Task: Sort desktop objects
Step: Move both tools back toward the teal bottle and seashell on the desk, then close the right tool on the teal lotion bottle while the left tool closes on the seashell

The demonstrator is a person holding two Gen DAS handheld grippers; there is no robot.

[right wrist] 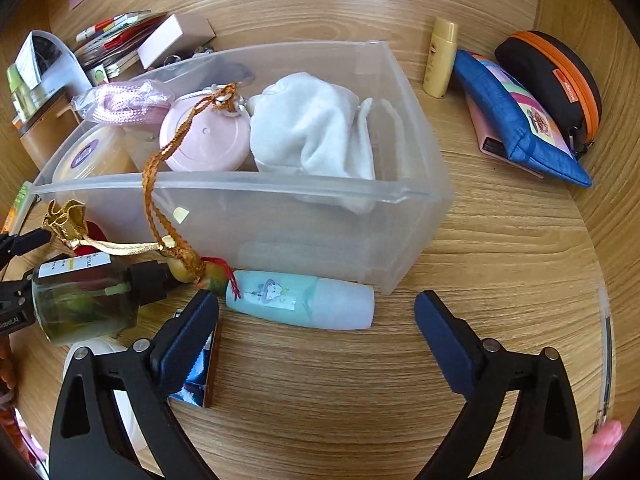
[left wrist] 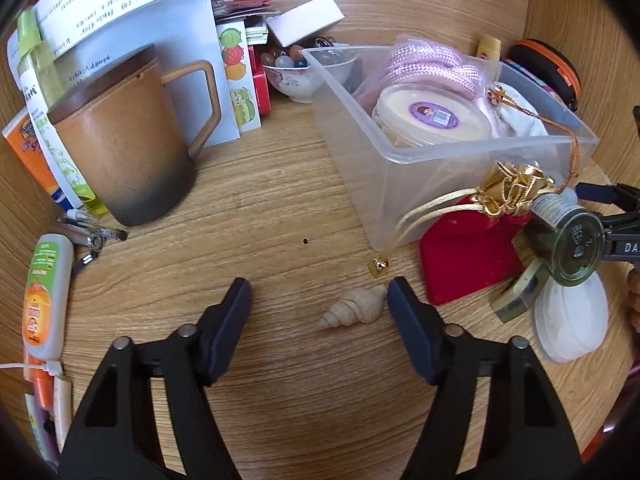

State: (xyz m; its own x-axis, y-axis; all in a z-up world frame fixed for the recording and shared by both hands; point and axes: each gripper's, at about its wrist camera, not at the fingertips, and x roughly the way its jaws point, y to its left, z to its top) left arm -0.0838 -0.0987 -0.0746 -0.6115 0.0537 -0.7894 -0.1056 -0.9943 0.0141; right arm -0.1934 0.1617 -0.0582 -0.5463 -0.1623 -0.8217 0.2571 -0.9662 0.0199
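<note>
A clear plastic bin (left wrist: pixel 404 176) holds a pink rope, a round tub and a white cloth; it also shows in the right wrist view (right wrist: pixel 240 188). My left gripper (left wrist: pixel 319 296) is open just above the desk, with a small beige shell (left wrist: pixel 354 312) lying between its fingers, close to the right one. My right gripper (right wrist: pixel 316 306) is open, with a pale blue and white bottle (right wrist: pixel 300 300) lying on its side between its fingers in front of the bin. A third gripper holds a green glass bottle (right wrist: pixel 84 300) to the left; the same bottle shows in the left wrist view (left wrist: pixel 568 236).
A brown mug (left wrist: pixel 128 140), papers and tubes stand at the left. A red pouch with a gold top (left wrist: pixel 472 256), a white round case (left wrist: pixel 572 320) and a tape roll lie right of the shell. A blue pouch (right wrist: pixel 520 120), a black and orange case (right wrist: pixel 552 80) and a yellow bottle lie right of the bin.
</note>
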